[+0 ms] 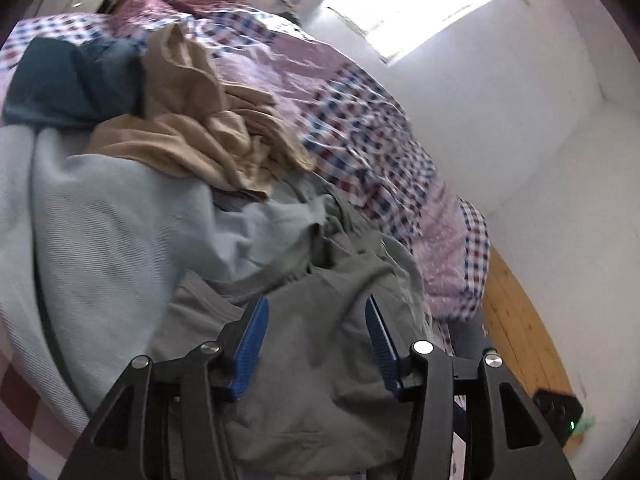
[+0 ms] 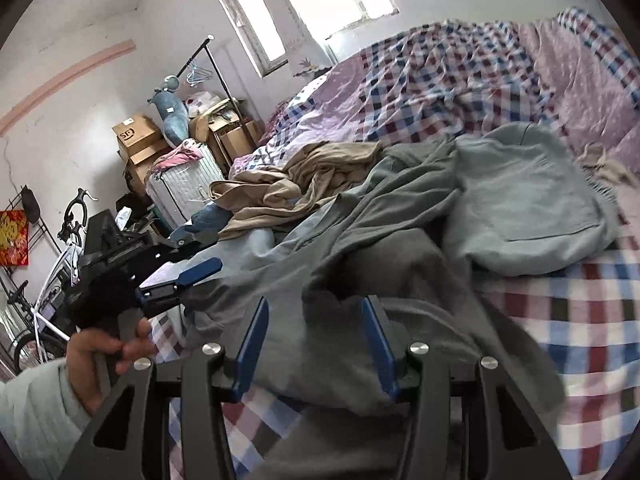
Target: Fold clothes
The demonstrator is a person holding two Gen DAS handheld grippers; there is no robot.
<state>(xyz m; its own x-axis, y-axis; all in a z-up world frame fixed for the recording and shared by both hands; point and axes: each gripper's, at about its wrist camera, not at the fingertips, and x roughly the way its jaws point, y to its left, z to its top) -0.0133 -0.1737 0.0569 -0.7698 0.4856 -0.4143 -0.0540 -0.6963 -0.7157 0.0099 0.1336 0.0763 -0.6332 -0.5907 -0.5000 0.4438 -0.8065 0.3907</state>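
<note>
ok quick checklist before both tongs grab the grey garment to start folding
1. Left tongs open: ok, jaws apart over the grey garment.
2. Right tongs open: ok, jaws spread, grey cloth between them.
3. Either tongs already gripping cloth: not ok, neither has closed.
4. Grey garment free of others: not ok, the light blue sweater overlaps it.
5. Tan garment out of the way: ok, it lies farther up the bed.
6. Garment spread flat: not ok, it lies crumpled.

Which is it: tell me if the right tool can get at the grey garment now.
Probably yes: the right tool is open, the grey garment lies between its fingers, and nothing covers it there.
</note>
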